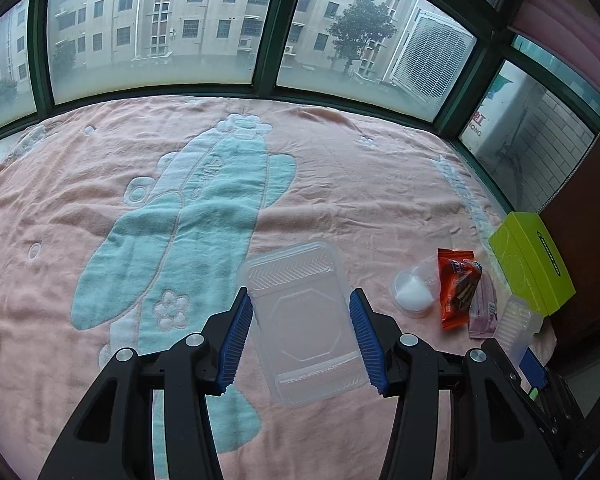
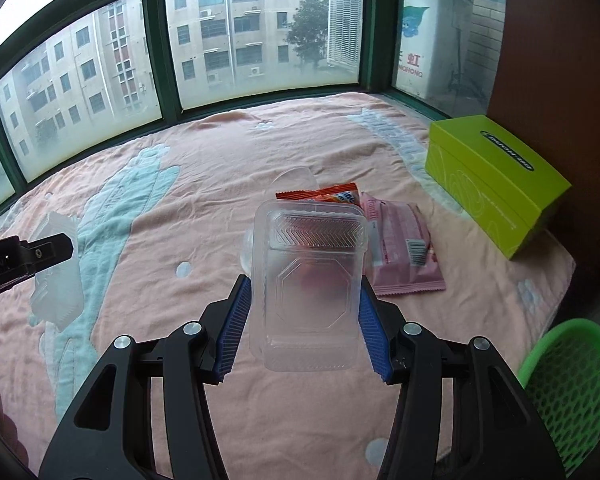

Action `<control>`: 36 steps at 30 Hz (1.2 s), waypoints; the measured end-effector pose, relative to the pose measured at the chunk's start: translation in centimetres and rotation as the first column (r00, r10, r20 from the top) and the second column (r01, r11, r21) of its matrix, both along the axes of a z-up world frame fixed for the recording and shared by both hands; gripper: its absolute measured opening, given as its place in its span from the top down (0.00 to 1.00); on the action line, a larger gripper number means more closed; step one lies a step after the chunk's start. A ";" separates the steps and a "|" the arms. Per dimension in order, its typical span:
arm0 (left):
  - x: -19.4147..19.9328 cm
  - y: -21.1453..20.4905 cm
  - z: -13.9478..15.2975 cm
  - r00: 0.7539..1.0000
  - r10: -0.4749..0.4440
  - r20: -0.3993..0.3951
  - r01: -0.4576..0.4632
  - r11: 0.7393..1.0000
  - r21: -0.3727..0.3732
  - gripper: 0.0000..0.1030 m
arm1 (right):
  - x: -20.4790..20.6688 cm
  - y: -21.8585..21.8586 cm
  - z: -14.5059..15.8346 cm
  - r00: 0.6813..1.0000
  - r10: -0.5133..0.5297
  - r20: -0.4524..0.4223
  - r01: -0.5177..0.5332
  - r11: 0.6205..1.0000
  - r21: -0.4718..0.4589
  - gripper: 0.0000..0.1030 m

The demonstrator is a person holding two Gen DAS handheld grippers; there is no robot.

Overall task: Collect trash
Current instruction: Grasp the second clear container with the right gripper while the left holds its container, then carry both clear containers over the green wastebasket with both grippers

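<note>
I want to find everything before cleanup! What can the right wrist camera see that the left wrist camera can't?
Only the right wrist view shows the green basket, at the bottom right past the blanket's edge. Only the left wrist view clearly shows the small round cup with something white inside. Both show each gripper closed on its own clear plastic tray, plus the orange wrapper, pink packet, green box and pink blanket.
</note>
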State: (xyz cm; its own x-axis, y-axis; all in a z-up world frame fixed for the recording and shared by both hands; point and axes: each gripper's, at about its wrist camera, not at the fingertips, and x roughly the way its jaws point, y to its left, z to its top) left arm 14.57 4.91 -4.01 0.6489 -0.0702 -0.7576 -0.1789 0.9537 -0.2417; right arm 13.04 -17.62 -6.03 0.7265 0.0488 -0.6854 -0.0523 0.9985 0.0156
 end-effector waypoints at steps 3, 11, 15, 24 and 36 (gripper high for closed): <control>-0.5 -1.3 0.7 0.999 -0.028 0.017 0.028 1.000 0.000 0.53 | -1.3 -1.3 0.7 1.000 -0.019 0.012 0.019 1.000 0.006 0.49; -1.8 -5.0 2.0 0.993 -0.108 0.049 0.108 0.994 0.003 0.53 | -4.7 -4.8 2.0 0.996 -0.075 0.042 0.075 0.997 0.008 0.49; -2.4 -6.7 2.5 0.988 -0.144 0.061 0.144 0.990 0.000 0.53 | -6.2 -6.5 2.6 0.993 -0.108 0.052 0.108 0.994 0.012 0.49; -3.8 -10.5 3.4 0.970 -0.229 0.081 0.229 0.973 0.005 0.53 | -9.4 -9.8 3.5 0.982 -0.176 0.075 0.175 0.984 0.013 0.49; -5.4 -15.4 4.7 0.933 -0.341 0.113 0.340 0.940 0.027 0.53 | -13.3 -14.2 4.1 0.956 -0.276 0.097 0.275 0.961 0.021 0.49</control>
